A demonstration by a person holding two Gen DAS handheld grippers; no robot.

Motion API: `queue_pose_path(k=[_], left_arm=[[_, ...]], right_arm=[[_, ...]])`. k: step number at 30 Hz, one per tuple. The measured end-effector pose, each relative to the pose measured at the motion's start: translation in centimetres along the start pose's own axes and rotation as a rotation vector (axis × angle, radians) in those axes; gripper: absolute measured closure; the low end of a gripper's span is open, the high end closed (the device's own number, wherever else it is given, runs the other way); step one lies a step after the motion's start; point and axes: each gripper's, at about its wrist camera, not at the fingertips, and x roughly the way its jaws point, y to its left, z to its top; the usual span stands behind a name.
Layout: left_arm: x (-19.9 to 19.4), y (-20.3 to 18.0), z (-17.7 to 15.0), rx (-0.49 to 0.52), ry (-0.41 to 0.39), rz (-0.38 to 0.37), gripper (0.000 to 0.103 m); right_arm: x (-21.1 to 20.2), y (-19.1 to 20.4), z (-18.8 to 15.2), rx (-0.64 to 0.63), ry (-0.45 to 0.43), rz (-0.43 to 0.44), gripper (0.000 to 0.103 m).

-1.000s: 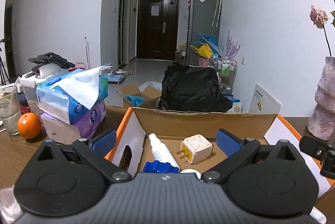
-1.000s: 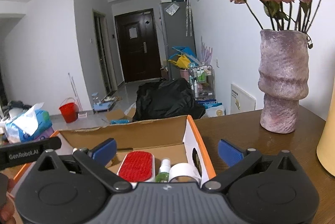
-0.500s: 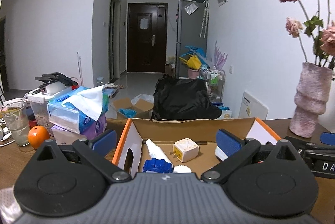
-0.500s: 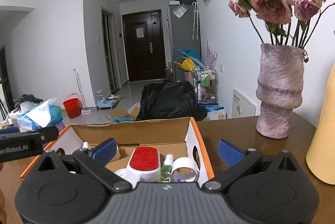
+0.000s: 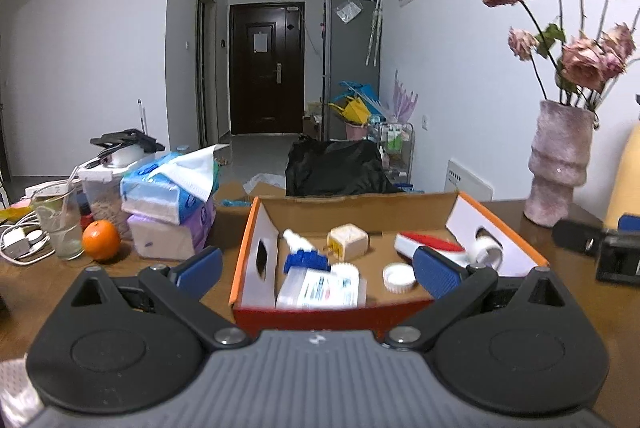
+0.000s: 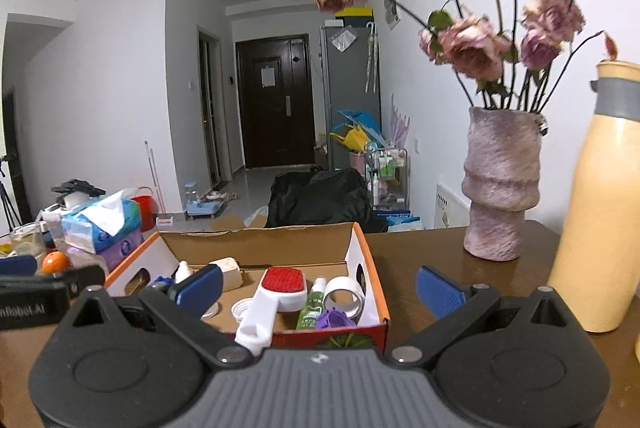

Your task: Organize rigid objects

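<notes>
Hovering both wide, empty claws, left claw (image 5: 316, 268) and right claw (image 6: 318, 286), you are surveying the filled box (image 5: 496, 224) on the table (image 6: 424, 248).

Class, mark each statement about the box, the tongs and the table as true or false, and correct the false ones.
1. Both tongs, left and right, are open and hold nothing. True.
2. The lint brush lies inside the box. True.
3. The orange is in the box. False: it sits on the table, beside the glass.
4. The vase lies on its side. False: it stands upright, holding flowers.
</notes>
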Motion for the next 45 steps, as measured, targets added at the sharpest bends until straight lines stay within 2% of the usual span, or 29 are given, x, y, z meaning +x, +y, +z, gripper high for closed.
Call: queue_pose_path(k=[8,15,25,35,45], left_arm=[[-5.7,0.3,-2.1,0.010,0.016,-0.013,0.000],[-12.0,0.2,-4.1,0.004,0.010,-0.030,0.000],[-18.9,-0.1,-8.7,0.006,0.056,-0.036,0.000],[-22.6,-0.7,-10.0,0.025,0.035,-0.041,0.000],[-23.7,-0.7,-10.2,0.024,0.018,-0.042,0.000]], right_arm=[[-6.8,0.2,-1.8,0.025,-0.031,-0.008,0.000],[-13.5,0.7,-4.4,0.019,-0.023,-0.001,0.000],[-20.7,1.5,-8.0,0.006,0.012,-0.007,0.000],[-24.3,1.8,-9.5,0.010,0.023,-0.003,0.000],[-25.7,2.1,-9.7,0.002,0.011,0.003,0.000]])
